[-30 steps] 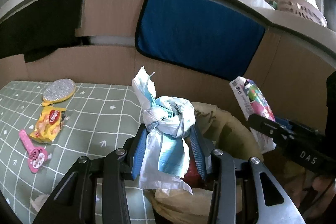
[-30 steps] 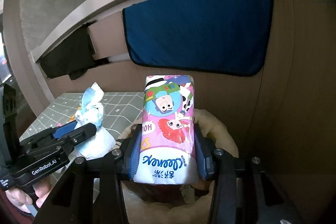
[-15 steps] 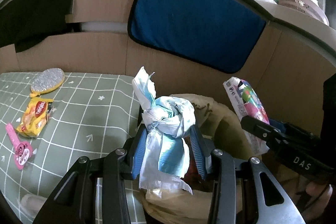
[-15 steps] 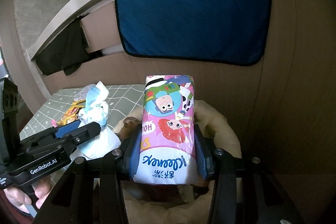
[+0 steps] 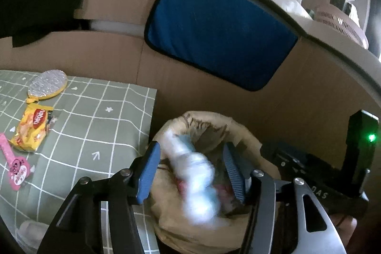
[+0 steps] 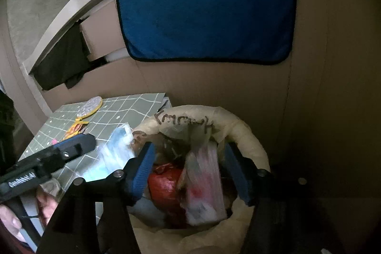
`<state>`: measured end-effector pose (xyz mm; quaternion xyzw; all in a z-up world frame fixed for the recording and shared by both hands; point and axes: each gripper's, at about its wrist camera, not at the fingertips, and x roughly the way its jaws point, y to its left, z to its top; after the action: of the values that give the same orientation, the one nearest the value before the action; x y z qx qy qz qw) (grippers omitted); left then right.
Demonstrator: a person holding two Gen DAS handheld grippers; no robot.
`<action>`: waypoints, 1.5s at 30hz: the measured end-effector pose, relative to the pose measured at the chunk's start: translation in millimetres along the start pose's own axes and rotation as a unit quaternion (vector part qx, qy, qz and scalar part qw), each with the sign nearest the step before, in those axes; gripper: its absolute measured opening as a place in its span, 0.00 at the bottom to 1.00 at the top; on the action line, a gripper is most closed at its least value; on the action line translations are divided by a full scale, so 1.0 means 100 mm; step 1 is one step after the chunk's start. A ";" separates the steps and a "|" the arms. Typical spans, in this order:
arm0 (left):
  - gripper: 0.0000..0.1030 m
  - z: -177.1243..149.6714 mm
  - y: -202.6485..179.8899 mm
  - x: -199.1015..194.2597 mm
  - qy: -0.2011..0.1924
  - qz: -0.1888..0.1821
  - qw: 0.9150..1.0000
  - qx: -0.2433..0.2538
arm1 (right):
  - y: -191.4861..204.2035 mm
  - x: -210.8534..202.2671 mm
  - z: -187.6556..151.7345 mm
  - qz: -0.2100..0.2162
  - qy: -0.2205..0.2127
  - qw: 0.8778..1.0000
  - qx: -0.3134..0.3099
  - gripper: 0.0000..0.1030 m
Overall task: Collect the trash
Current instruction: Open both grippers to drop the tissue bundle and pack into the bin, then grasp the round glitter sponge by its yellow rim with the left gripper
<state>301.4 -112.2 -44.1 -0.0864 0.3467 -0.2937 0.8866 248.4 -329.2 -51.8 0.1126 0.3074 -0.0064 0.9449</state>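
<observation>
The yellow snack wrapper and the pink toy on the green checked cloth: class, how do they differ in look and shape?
The yellow snack wrapper is broad, crinkled and printed with a red logo; the pink toy is narrow and long, widening at one end. The wrapper lies nearer the silver-and-yellow brush; the toy lies nearer the camera. Both lie flat on the green checked cloth, uncollected.

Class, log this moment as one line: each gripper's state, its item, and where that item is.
left gripper: open | tissue wad: blurred, over bin bag | right gripper: open | tissue pack: blurred, over bag mouth
</observation>
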 end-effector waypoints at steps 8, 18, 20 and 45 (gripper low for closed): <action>0.54 0.01 0.16 -0.30 -0.035 0.025 0.998 -0.044 | 0.04 -0.08 0.02 -0.011 -0.002 1.000 -0.004 0.58; 0.54 -0.19 0.68 -0.78 -0.089 0.173 0.976 -0.098 | 0.27 -0.13 0.09 -0.013 -0.008 0.999 -0.029 0.58; 0.54 -0.21 0.85 -0.86 -0.090 0.177 0.973 -0.119 | 0.42 -0.11 0.10 -0.005 -0.008 0.999 -0.041 0.58; 0.54 0.38 2.40 -0.69 -0.028 0.084 0.986 -0.145 | 1.58 0.75 0.15 0.097 0.028 0.990 -0.100 0.58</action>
<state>396.5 121.1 -62.6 -0.1927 0.3666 -0.1627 0.8956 331.1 -173.8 -50.9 0.0473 0.3207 0.1193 0.9384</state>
